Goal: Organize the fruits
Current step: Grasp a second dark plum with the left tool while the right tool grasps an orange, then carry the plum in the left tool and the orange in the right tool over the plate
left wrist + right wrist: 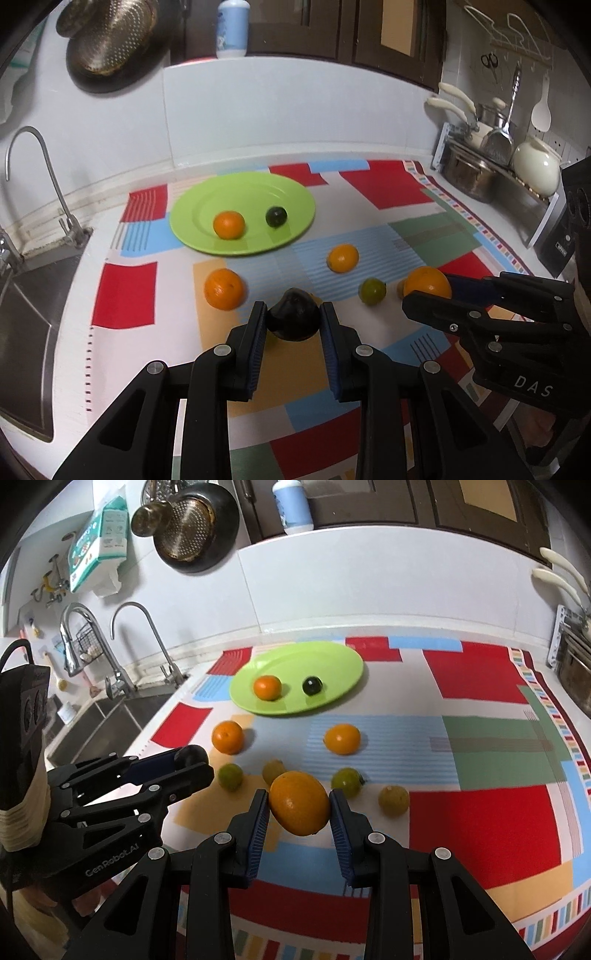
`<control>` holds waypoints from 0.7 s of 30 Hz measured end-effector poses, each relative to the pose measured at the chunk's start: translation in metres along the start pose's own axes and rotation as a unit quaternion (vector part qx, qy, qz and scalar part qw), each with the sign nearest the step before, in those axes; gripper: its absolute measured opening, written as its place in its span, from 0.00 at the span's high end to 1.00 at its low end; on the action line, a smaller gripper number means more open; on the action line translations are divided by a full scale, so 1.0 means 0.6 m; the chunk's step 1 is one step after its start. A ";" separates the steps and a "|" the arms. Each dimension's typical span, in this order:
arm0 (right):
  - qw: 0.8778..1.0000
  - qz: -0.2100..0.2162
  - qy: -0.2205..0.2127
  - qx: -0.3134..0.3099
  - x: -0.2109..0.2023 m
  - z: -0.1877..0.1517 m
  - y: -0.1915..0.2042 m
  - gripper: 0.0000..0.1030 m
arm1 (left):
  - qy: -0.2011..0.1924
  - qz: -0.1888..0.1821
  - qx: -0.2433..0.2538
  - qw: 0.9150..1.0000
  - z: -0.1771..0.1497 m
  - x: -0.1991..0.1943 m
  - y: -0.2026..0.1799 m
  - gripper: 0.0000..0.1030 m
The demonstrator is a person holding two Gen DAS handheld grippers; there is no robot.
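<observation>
My left gripper [293,317] is shut on a dark avocado-like fruit [293,314], held just above the patterned cloth. My right gripper [298,803] is shut on a large orange [299,802], also seen in the left wrist view [427,282]. A green plate [207,206] at the back holds a small orange [229,224] and a dark round fruit [276,216]. Loose on the cloth lie two oranges [224,288] [343,257], a green lime [372,291], and more yellow-green citrus [394,800] [229,776].
A steel sink [22,306] with taps [55,192] lies to the left. A dish rack with pots and a white kettle [535,166] stands at the right. A strainer pan [107,48] hangs on the back wall.
</observation>
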State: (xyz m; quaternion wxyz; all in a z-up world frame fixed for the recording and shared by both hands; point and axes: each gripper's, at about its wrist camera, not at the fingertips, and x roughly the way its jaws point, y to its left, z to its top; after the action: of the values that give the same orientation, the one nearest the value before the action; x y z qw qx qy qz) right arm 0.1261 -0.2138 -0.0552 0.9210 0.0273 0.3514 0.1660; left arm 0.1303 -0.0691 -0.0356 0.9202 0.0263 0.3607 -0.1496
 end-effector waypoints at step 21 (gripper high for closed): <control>0.997 0.022 -0.053 -0.042 -0.008 0.094 0.034 0.67 | -0.053 0.030 0.002 0.998 0.068 -0.039 0.036 0.72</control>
State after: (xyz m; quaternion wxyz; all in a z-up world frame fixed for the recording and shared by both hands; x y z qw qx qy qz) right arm 0.1540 -0.1923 -0.0064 0.9347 0.0052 0.2943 0.1991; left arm 0.1471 -0.0491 0.0089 0.9422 0.0309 0.3098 -0.1234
